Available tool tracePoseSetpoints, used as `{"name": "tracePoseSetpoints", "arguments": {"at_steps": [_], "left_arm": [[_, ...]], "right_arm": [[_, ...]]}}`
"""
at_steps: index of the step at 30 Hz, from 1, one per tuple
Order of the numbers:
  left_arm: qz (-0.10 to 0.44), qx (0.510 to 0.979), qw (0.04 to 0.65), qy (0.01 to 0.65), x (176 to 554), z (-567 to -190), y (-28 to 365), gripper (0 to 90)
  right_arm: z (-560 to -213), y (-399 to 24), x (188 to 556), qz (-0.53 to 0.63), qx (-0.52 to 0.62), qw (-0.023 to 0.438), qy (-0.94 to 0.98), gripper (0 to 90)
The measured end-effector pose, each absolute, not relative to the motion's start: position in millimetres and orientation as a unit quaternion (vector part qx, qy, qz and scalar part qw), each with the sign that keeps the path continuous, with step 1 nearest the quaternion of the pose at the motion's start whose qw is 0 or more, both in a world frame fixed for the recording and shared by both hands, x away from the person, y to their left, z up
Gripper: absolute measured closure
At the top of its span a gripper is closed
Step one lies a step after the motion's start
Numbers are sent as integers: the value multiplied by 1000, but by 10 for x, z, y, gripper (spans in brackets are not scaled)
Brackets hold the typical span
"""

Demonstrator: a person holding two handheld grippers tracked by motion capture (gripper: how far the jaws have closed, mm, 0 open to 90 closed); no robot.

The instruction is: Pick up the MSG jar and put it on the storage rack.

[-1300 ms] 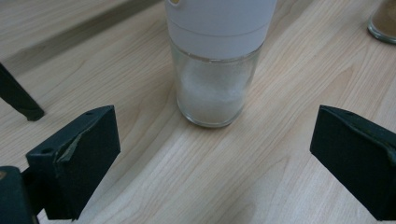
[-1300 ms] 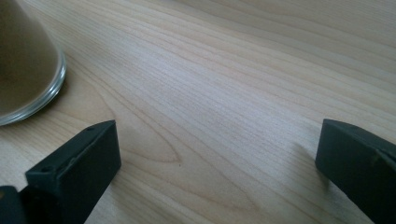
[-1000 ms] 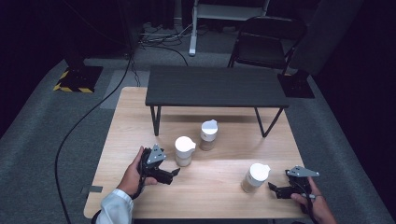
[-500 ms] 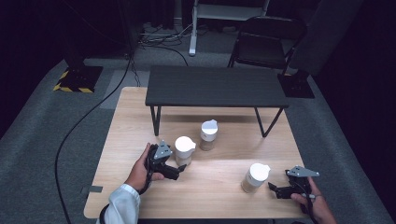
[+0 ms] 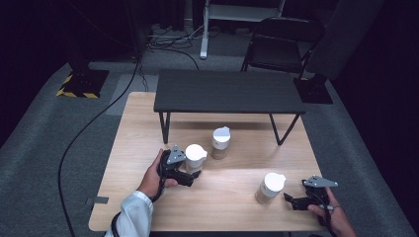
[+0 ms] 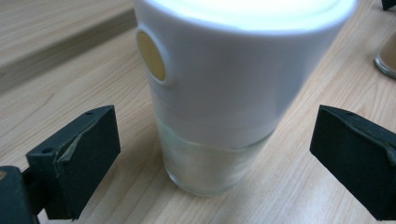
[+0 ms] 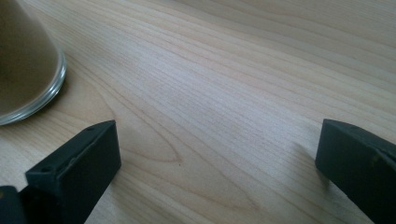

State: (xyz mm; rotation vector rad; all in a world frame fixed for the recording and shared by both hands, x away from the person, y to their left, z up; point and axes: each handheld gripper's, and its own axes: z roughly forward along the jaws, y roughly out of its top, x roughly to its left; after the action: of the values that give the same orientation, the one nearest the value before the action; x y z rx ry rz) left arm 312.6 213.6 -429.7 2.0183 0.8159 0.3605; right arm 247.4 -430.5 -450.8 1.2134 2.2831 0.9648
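A clear jar [image 5: 195, 158] with a white lid is being approached by the left gripper [image 5: 190, 176] near the middle of the counter [image 5: 232, 197]. In the left gripper view the jar [image 6: 224, 93] is standing upright between the two jaws, which are being held wide apart, with bare wood showing on both sides of the glass; nothing is being gripped yet. The step in hand is judged to be the grasp of this jar.

For a sound grasp, the gripper is best pushed a little farther forward so that the pads are brought level with the jar's widest line, not its near face. The jaws should be closed on the glass or on the lower band of the lid, where the walls look straight; the top of the lid is rounded and a slip is likelier there. The gripper should be kept level, so that the jar is not being tipped as the pads meet it, and the closing should be done slowly, since the glass looks smooth.

A second jar [image 5: 221, 142] is standing just behind and must not be nudged. The right gripper [image 5: 295, 202] is being rested open on the counter beside a third jar [image 5: 269, 188], apart from it.
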Motion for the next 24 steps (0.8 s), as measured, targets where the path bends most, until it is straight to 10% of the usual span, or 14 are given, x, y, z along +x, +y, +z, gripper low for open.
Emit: {"name": "tracePoseSetpoints", "arguments": {"at_steps": [24], "left_arm": [[132,788,472,373,3246,-4470,2002,87]], "right_arm": [[-4508,-4307,2473,343,432,189,812,0]]}}
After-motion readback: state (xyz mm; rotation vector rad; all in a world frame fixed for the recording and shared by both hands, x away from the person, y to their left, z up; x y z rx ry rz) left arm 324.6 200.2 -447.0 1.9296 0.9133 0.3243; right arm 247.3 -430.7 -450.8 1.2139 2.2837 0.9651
